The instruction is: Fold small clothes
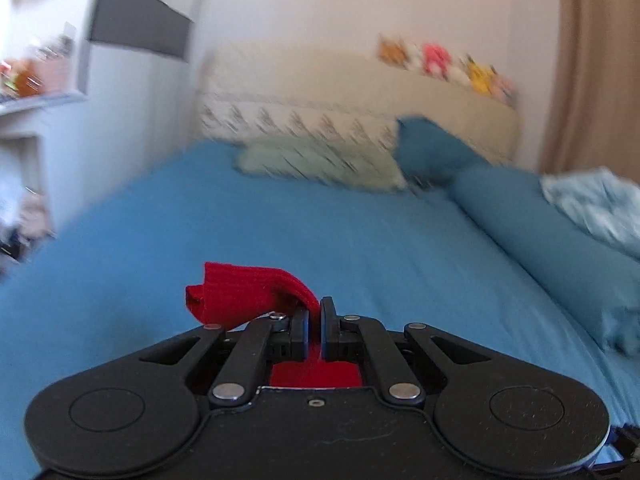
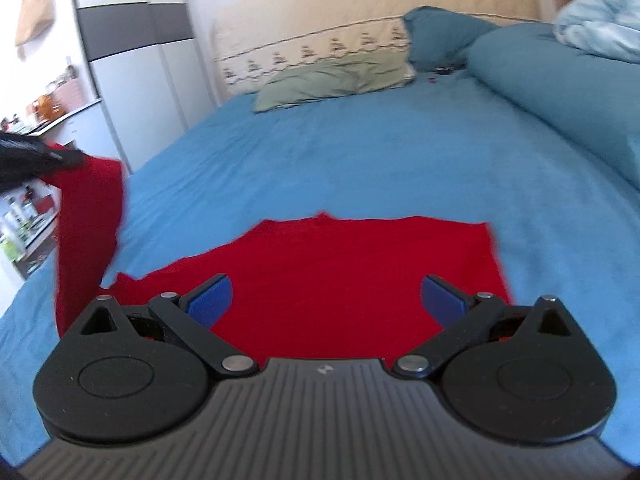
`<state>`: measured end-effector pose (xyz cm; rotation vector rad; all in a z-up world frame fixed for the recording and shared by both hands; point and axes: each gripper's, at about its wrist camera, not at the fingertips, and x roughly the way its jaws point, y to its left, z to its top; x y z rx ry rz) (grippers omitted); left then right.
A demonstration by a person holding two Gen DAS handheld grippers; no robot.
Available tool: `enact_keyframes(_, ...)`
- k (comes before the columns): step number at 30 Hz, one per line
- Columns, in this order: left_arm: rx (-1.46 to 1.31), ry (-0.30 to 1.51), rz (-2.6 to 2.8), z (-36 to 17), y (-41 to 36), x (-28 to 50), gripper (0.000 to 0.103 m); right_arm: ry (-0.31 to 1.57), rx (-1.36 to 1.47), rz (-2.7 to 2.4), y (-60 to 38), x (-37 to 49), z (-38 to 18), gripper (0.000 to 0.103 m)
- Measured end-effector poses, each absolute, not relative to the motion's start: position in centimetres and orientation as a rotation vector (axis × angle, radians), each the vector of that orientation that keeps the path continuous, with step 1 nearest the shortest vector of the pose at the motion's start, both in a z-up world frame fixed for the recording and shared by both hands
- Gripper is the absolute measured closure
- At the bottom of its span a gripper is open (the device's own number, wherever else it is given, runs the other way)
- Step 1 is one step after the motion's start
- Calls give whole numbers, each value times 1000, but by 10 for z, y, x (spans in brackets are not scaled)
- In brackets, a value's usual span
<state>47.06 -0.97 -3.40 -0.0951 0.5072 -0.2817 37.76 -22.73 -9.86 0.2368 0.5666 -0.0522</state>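
A blue bedsheet (image 2: 360,152) fills most of both views; a pale green pillow (image 2: 332,80) and a beige headboard (image 2: 372,4) sit toward the top of the right wrist frame, with a white-and-grey wardrobe (image 2: 132,40) at upper left and a rolled blue duvet (image 2: 552,92) along the right edge. The red garment (image 2: 348,280) lies mostly flat on the sheet at lower centre — one end lifted at the left edge of the frame, where the left gripper (image 1: 315,320) pinches it (jaws closed on red cloth); the right gripper (image 2: 326,300) hovers over the flat part, jaws spread wide, holding nothing.
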Motion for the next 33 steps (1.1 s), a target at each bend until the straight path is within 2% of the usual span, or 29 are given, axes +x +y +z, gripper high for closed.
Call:
enact_keyframes(7,-22,733,-355,-140,-99,480,98,600,240,-126,-287,366,-113,0)
enact_keyframes(12,6,788,-383,-171,-109,474,96,628,271,-140,-307,367,-134,0)
enact_keyframes(14,4,779,-401,-169,-107,472,87,633,280,-138,-307,370,-139,0)
enact_keyframes(16,14,748,-447,-161,-101,471,42,634,285,-135,-306,370,-139,0)
enact_keyframes(18,48,694,-454,-149,-92,457,28,635,284,-117,-304,372,-134,0)
enact_keyframes(23,95,636,-436,-119,-40,432,24,614,207,-36,-283,379,-115,0)
enact_keyframes(25,126,610,-399,-114,-16,422,4,623,196,-6,-270,387,-112,0)
enact_keyframes(33,118,662,-242,-137,62,417,4,671,31,91,-194,428,-136,0)
